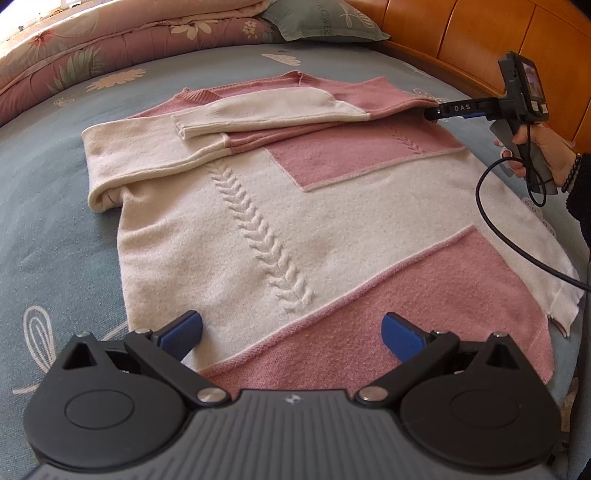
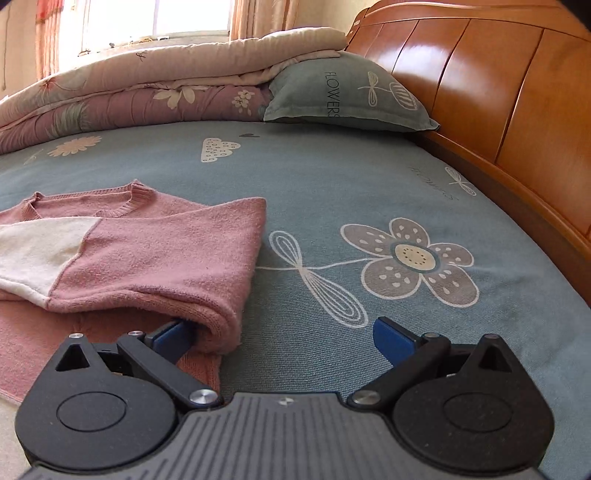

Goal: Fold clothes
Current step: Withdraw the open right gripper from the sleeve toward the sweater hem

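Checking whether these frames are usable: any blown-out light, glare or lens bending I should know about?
Right wrist view: the window is blown out white and the headboard carries glare. Left wrist view: the top-left corner is overexposed, and the fisheye curves the bed sheet; the sweater stays sharp.

Black grippers; blue ribbed fingers (image 1: 183, 334); silver screws; "DAS" marking; black cable (image 1: 495, 229); beaded bracelet (image 1: 570, 173); dark sleeve.

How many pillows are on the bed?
1. One blue-green pillow lies at the head of the bed, between the wooden headboard and the folded quilts. More pillows could be hidden behind the quilts.
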Available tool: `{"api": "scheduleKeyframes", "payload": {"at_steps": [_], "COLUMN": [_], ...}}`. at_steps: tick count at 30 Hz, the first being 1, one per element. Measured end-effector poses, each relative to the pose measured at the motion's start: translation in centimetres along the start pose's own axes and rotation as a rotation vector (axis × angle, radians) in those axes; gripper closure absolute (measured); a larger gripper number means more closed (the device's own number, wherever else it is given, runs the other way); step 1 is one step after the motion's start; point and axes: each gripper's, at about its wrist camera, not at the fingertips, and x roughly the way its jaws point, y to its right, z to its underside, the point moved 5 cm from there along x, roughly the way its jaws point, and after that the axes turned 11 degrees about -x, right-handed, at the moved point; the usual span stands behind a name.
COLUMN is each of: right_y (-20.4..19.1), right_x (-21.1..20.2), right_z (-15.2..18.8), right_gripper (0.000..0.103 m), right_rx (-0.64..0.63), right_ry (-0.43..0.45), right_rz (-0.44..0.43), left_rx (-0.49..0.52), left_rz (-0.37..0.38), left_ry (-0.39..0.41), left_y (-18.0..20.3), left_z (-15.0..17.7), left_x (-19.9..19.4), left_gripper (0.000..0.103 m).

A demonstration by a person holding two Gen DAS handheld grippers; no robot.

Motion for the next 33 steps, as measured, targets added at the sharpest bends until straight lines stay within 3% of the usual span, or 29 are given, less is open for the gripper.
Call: {"api": "scheduleKeyframes", "payload": {"at_steps": [3, 7, 12, 15, 16, 19, 21, 25, 27, 33], "right_y": [0.7, 1.9, 0.6, 0.1, -0.2, -2.0, -3.3, -4.2, -4.2, -4.2], "right_x": [1.0, 1.1, -1.9, -4.1, -4.4, -3.5, -2.2, 1.1, 0.8, -0.6], "right_z": [1.3, 2.4, 0.9, -1.3, -2.4, -4.1, -4.1, -1.6, -1.0, -3.4], "right_gripper": [0.0, 0.0, 0.0, 0.0, 0.0, 0.0, 0.0, 0.0, 0.0, 0.0], "right_rx": [-0.046, 0.074, -0.051, 0.003, 0.036, 0.084, 0.084, 0.082, 0.06, 0.064], "right_ry": [-0.02, -0.019, 0.011, 0.135, 0.175, 0.212, 0.202, 0.101, 0.117, 0.171], "right_rz": [0.048, -0.016, 0.046, -0.07, -0.157, -0.333, -0.376, -0.355, -0.343, -0.348], "left_rx": [0.006, 0.008, 0.004, 0.008, 0.008, 0.003, 0.0, 0.003, 0.002, 0.006], "left_rz": [-0.002, -0.003, -0.003, -0.008, -0.008, -0.002, 0.002, 0.004, 0.004, -0.001], "left_ry": [0.001, 0.001, 0.001, 0.001, 0.001, 0.003, 0.004, 0.005, 0.005, 0.006], "left_y": [0.1, 0.1, 0.1, 0.2, 0.2, 0.1, -0.1, -0.1, -0.1, -0.1], "left_z": [0.1, 0.1, 0.1, 0.1, 0.1, 0.0, 0.0, 0.1, 0.1, 0.1], "left_x": [0.0, -0.1, -0.1, 0.0, 0.1, 0.0, 0.0, -0.1, -0.1, 0.1], "left_gripper": [0.001, 0.001, 0.001, 0.001, 0.001, 0.001, 0.001, 0.001, 0.001, 0.001]}}
